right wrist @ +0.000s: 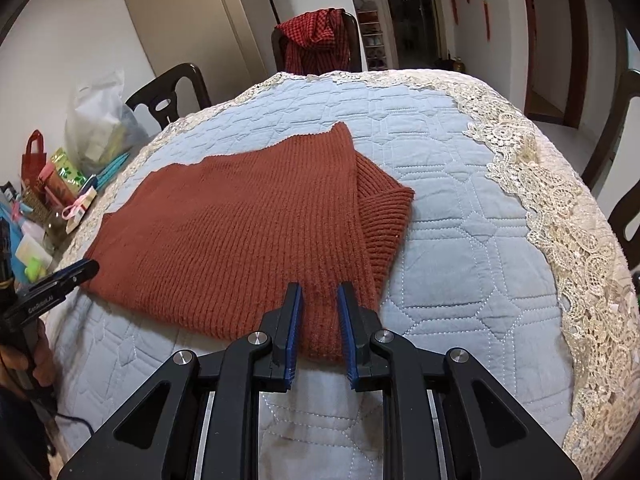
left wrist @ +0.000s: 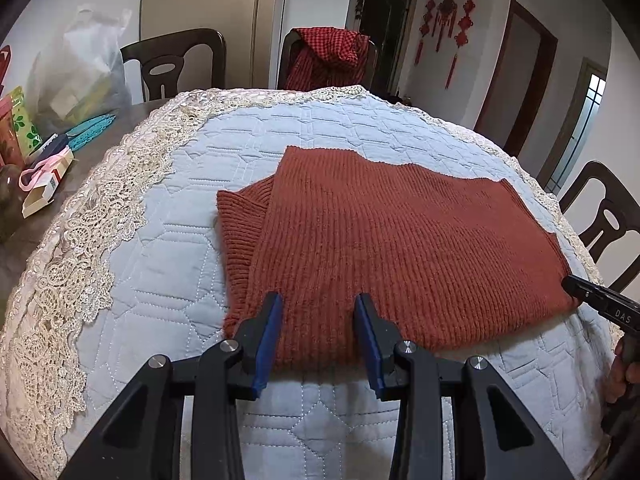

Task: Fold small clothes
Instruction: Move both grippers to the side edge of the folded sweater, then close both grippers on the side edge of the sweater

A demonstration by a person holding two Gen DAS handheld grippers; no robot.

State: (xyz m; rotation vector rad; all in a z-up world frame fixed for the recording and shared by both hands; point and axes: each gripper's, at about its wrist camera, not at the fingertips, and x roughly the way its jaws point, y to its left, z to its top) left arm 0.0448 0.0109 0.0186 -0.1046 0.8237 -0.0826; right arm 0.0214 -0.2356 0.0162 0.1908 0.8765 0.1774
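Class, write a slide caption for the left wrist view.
Left gripper straddles the near edge of a folded rust knit garment on a quilted cloth.

A table [left wrist: 24, 236] bears a lace-edged blue quilted cover [left wrist: 168, 264] with a rust knitted garment [left wrist: 380, 240] lying flat.

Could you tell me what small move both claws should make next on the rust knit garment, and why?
Probably lift the near hem and carry it toward the far edge. The left claw and right claw each straddle the near edge of the rust knit garment, which lies flat on the quilted cover, sides seemingly folded in.
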